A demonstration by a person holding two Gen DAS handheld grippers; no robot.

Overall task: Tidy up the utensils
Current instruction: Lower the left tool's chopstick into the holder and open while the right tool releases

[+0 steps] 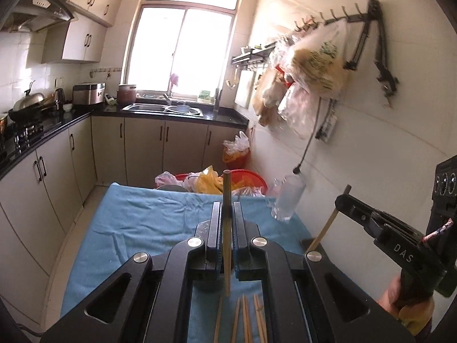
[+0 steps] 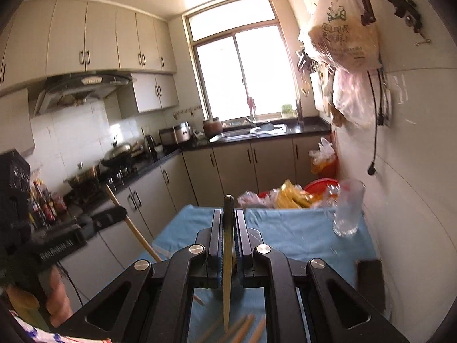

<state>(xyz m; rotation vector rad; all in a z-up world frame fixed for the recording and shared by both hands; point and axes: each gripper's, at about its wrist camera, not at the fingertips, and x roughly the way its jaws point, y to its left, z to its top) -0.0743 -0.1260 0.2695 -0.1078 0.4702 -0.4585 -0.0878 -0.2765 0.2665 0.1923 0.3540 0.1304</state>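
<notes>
Left gripper (image 1: 227, 214), seen from its own wrist camera, closed on a single wooden chopstick (image 1: 227, 228) standing nearly upright between the pads, tip poking above the fingers, lower end hanging above the blue cloth (image 1: 137, 223). Below it, loose chopsticks (image 1: 245, 320) lying on the cloth at the near edge, side by side, pointing away. Further right on the cloth, a clear glass tumbler (image 1: 287, 198) tilted and blurred, near the tiled wall. Beyond the table's far edge, a red basin (image 1: 251, 178) with plastic bags.

Right gripper (image 2: 228, 225), in the right wrist view, clamped on a second chopstick (image 2: 227, 271), also close to vertical, darker at its top, pale point aimed down toward the loose ones. In the left wrist view, held high at far right, chopstick slanting down from its fingers (image 1: 347, 203).
</notes>
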